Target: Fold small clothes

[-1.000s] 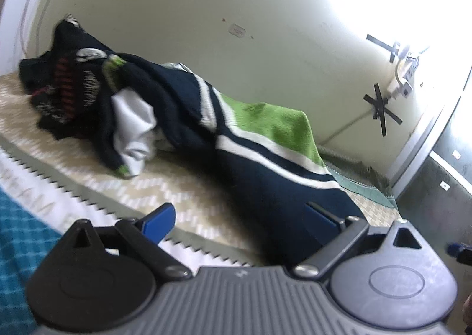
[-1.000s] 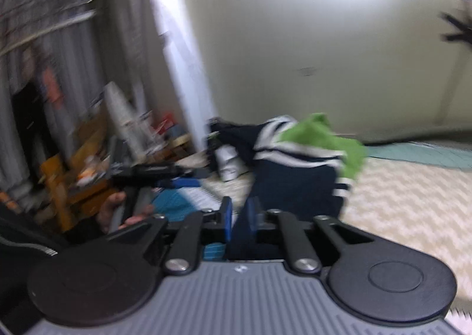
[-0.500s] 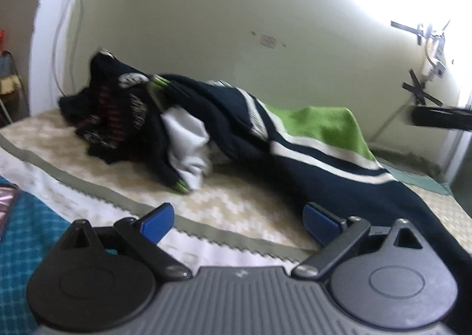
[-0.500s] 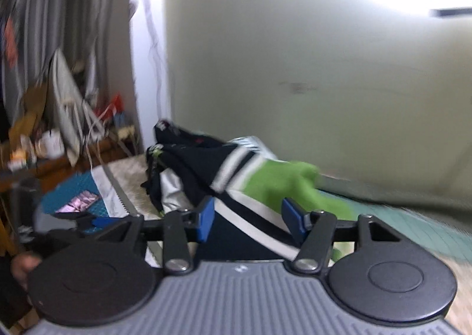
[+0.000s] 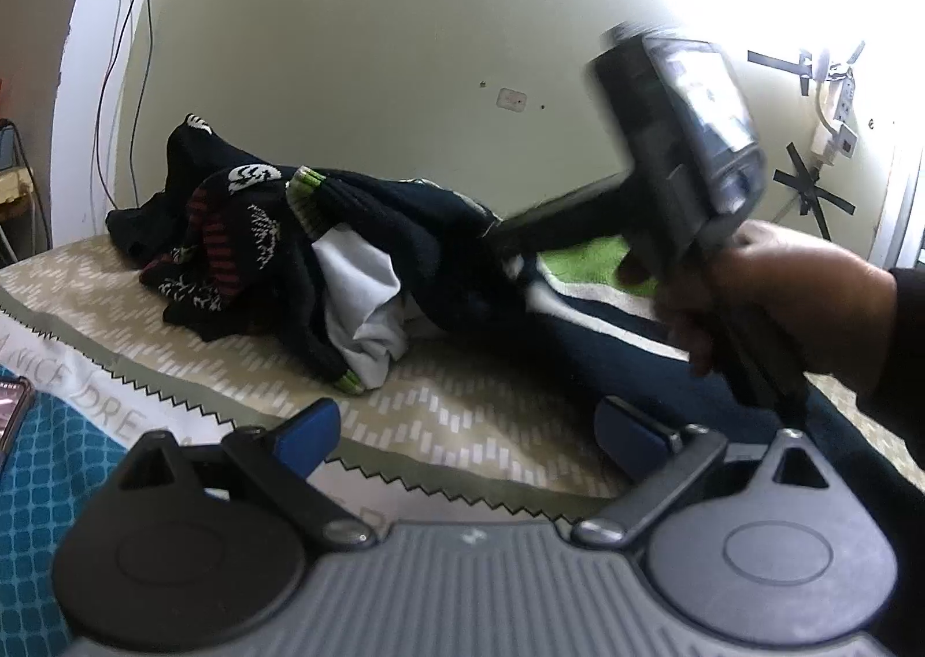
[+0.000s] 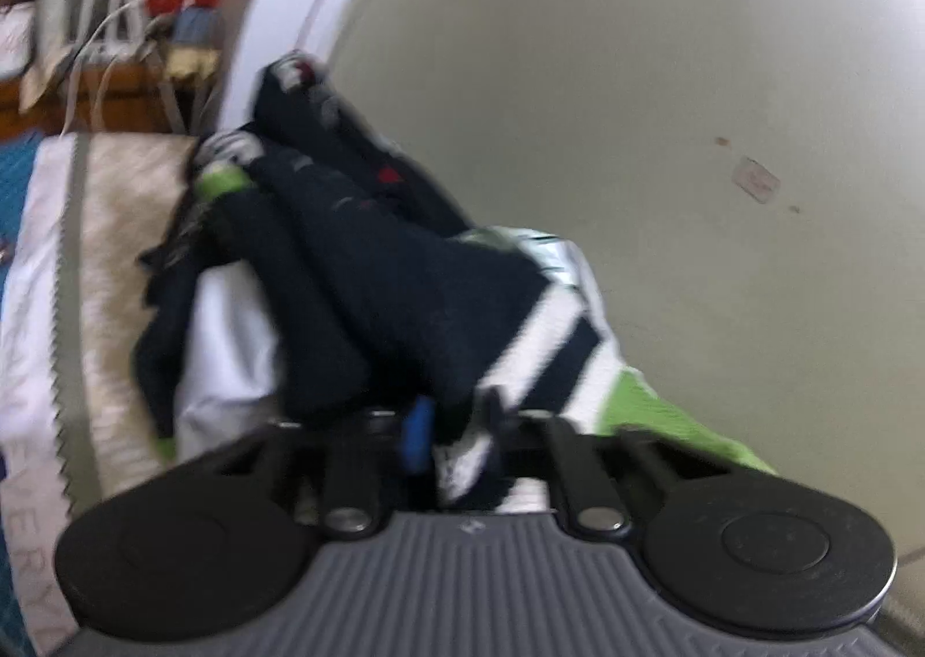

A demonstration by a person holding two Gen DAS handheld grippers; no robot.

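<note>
R fingers (image 6: 451, 431) pinched on navy/white/green striped sweater (image 6: 404, 310); L fingers (image 5: 468, 434) wide apart, empty.

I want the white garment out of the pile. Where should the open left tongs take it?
Grip the white garment's bunched lower fold, coming in from the front over the patterned bedcover. That end hangs free below the dark clothes draped over it.

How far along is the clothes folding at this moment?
Nothing looks folded: the dark clothes heap lies crumpled on the bedspread. In hand: the right gripper is shut on the navy striped sweater. The left gripper is open and empty. All the folding remains.
</note>
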